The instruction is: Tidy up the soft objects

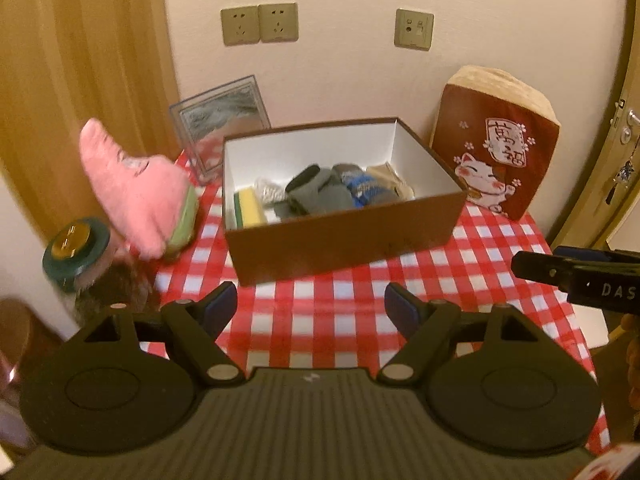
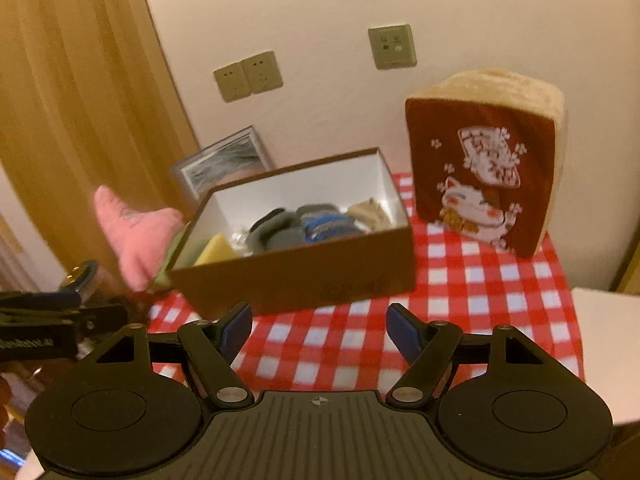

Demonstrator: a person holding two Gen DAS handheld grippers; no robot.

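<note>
Both claws are held wide and empty: the left gripper [image 1: 311, 300] and the right gripper [image 2: 320, 320], above the red-and-white checked tablecloth [image 1: 360, 300]. A pink plush toy [image 1: 136, 188] with a green edge is seen left of the brown box [image 1: 340, 236], where sponge and socks [image 1: 324, 196] lie. "DAS" is read on the right gripper's side. Wall sockets [image 1: 259, 24] are mounted behind.

Around the table's edges

A red-checked cloth [image 1: 460, 276] covers the table. A clear case [image 1: 218, 124] leans at the wall, under two sockets [image 1: 259, 23] and a third plate [image 1: 414, 29]. A green-lidded jar [image 1: 78, 250] stands at the left edge, beside a wooden panel [image 1: 80, 60].
</note>
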